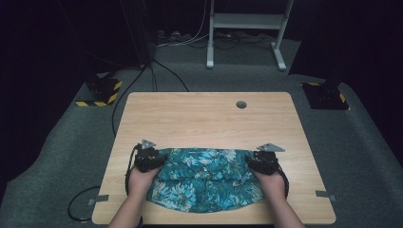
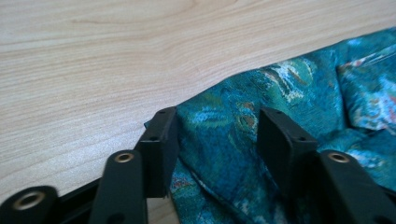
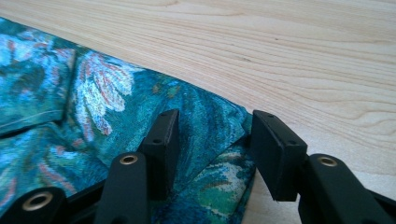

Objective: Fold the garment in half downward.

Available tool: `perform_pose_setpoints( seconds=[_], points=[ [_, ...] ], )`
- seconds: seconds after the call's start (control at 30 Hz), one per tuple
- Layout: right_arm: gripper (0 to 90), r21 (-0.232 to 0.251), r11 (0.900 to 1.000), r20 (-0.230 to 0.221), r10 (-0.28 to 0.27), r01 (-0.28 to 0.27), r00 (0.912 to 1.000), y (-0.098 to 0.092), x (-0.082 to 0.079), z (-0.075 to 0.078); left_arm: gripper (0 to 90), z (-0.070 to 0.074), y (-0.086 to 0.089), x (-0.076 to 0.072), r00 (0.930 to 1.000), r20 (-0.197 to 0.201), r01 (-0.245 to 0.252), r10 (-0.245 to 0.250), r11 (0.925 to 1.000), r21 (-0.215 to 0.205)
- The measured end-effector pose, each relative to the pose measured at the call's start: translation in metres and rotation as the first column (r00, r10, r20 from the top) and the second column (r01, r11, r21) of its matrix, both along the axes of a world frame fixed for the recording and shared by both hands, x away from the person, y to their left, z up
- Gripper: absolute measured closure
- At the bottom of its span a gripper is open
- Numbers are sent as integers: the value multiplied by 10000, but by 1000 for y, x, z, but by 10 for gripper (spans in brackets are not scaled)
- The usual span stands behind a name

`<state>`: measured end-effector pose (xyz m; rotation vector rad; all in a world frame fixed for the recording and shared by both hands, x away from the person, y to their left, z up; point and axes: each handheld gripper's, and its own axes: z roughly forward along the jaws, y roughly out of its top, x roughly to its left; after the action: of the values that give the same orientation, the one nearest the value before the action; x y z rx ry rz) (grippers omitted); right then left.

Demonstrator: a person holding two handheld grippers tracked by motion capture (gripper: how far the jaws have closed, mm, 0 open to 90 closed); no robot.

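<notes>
Straddling the left corner of a teal flowered cloth (image 2: 224,135), the left tongs (image 2: 217,140) stood partly open, the fabric lying in the gap between the two black jaws while neither pad pressed on it. The right tongs (image 3: 212,144) stood likewise part-way apart over the cloth's right corner, the folded edge lying loose between the jaws and the right-hand jaw out past the cloth's edge, over bare wood. From above, the left tongs (image 1: 149,159) and the right tongs (image 1: 263,161) sat at the two far corners of the cloth (image 1: 204,178), each held by a hand coming in from the near edge, a grey three-cornered plate on top of each. The cloth lay folded and somewhat rumpled on the near half of the wooden counter (image 1: 204,114), its rounded lower edge close to the near rim. A round cable hole (image 1: 241,104) sat toward the far side of the counter, well apart from the cloth. Grey carpet (image 1: 57,156) surrounded the counter, with a white stand (image 1: 247,28) beyond it.
</notes>
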<state>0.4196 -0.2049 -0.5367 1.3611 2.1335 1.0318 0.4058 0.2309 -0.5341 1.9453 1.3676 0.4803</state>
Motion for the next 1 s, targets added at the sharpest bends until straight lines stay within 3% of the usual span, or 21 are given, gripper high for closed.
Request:
perform_pose_setpoints(
  seconds=[0.07, 0.1, 0.13, 0.17, 0.2, 0.23, 0.3, 0.67, 0.73, 0.8, 1.0],
  points=[
    [580, -168, 9998, -13, 63, -64, 10000, 1, 1, -1, 554, 0, 0, 1, 10000, 14, -2, 2, 10000, 4],
    [658, -264, 9996, -54, 49, -51, 10000, 2, 2, -1, 573, -1, 0, 1, 9999, 107, 0, 0, 10000, 1],
    [658, -264, 9996, -54, 49, -51, 10000, 2, 2, -1, 625, -1, 0, 1, 9999, 107, 0, 0, 10000, 1],
    [765, -465, 9989, -75, 76, -79, 9999, 2, 3, 0, 654, -2, 0, 1, 9999, 149, 25, -24, 10000, -42],
    [805, -504, 9986, -83, 123, -127, 9999, 2, 4, 0, 713, -3, -1, 1, 9998, 191, 87, -84, 9999, -148],
    [805, -504, 9986, -83, 123, -127, 9999, 2, 4, 0, 713, -3, -1, 1, 9997, 205, 153, -147, 9995, -284],
    [840, -467, 9988, -47, 113, -115, 9999, 2, 6, 0, 773, -3, -5, 4, 9995, 276, 178, -173, 9997, -178],
    [824, -737, 9972, -41, -156, 152, 9999, 0, 31, 2, 756, -2, -9, 23, 9997, 149, -165, 170, 9994, -300],
    [811, -757, 9970, -46, -150, 146, 9999, 0, 31, 2, 697, -1, -9, 23, 9997, 142, -184, 188, 9994, -278],
    [730, -601, 9976, -8, -333, 332, 9994, -1, 30, 7, 617, 2, -10, 21, 9995, 198, -260, 264, 9995, -189],
    [645, -303, 9993, 411, -208, 220, 9989, 0, 22, 26, 495, 21, -11, 12, 9970, 712, -273, 292, 9992, -277]
  ],
)
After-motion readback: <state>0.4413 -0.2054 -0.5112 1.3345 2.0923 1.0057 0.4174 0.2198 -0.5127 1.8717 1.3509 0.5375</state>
